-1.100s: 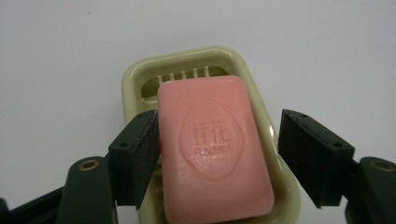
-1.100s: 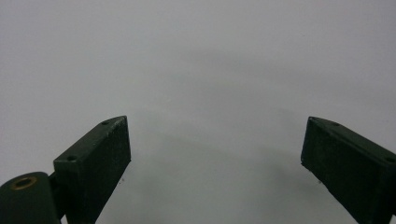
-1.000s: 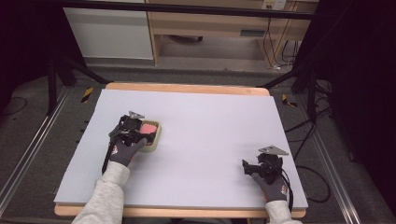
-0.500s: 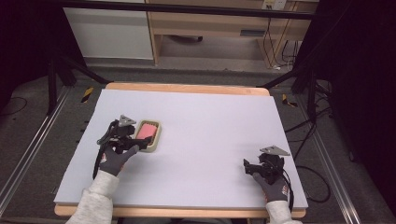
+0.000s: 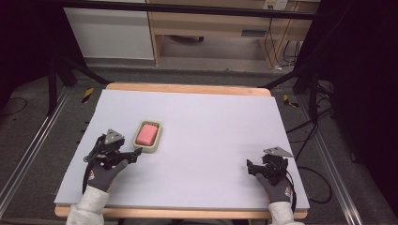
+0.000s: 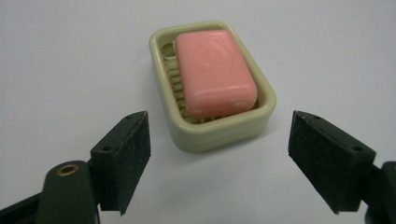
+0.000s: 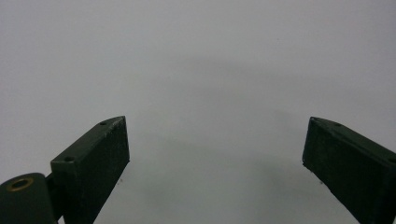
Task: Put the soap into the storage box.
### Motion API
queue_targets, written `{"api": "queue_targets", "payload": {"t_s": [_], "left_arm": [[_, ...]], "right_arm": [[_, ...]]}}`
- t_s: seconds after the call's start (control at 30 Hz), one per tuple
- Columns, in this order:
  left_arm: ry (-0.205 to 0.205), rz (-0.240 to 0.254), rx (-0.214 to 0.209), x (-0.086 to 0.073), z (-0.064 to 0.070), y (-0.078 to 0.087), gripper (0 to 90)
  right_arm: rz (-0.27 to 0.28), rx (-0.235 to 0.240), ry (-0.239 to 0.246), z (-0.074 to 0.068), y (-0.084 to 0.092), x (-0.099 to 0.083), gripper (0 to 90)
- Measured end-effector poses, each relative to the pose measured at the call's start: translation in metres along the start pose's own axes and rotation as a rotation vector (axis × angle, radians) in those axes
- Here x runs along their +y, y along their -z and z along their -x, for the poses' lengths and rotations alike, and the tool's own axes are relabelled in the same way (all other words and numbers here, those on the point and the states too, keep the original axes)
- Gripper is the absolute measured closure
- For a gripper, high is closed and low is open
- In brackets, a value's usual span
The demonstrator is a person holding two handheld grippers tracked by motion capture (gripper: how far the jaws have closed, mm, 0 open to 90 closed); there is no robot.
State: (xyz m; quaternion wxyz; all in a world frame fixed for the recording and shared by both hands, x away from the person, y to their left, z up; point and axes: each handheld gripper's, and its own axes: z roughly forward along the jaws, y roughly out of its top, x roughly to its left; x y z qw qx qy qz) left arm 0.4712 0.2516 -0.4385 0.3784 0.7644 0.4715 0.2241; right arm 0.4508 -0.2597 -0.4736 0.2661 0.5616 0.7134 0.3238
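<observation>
Up close, pink soap [image 6: 215,71] bears an embossed logo inside its dish [image 6: 219,132].

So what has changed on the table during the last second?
The left gripper drew back toward the person from over the soap dish, fingers open, leaving the dish with its pink soap uncovered. Dish, soap and the right gripper stayed in place.
</observation>
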Motion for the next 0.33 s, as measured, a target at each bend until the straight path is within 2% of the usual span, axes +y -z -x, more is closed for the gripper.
{"api": "queue_targets", "payload": {"t_s": [0.17,0.33], "left_arm": [[0.018,-0.012,0.029,-0.014,-0.009,0.002,20.2],[0.007,-0.041,0.048,-0.025,-0.016,0.002,20.1]], "right_arm": [[0.003,-0.009,0.001,0.001,0.001,-0.001,7.2],[0.002,-0.018,0.005,-0.001,0.001,-0.001,7.2]]}}
